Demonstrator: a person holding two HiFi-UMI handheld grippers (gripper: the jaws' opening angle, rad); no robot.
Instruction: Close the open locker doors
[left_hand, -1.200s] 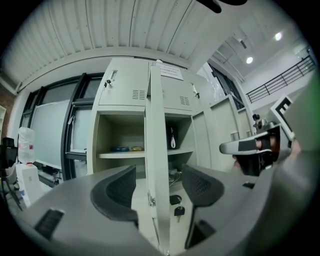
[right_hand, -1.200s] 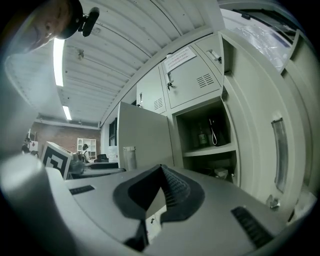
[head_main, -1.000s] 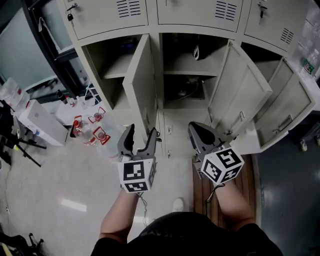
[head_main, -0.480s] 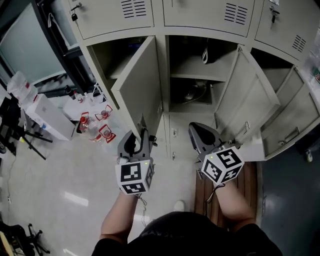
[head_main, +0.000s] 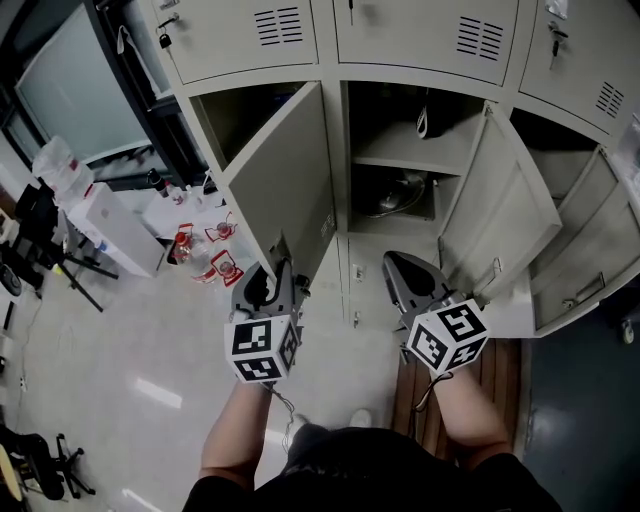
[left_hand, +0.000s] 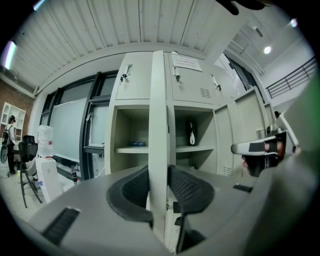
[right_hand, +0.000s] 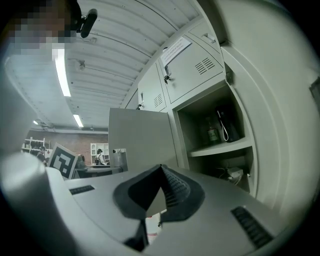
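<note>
The left claw (head_main: 279, 272) has just closed and now pinches the free edge of the left locker door (head_main: 285, 190), which stands open ahead of it. The right claw (head_main: 400, 265) is pressed together, empty; the middle locker door (head_main: 505, 215) hangs open just beyond, to its right.

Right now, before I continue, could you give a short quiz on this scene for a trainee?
1. True or false: the left gripper grips the edge of the left locker door.
2. The right gripper is: A) shut and empty; B) holding a bottle; C) wide open.
3. Are the upper locker doors open or closed?
Key: 1 true, its fingers just closed on the door edge; 2 A; 3 closed.
</note>
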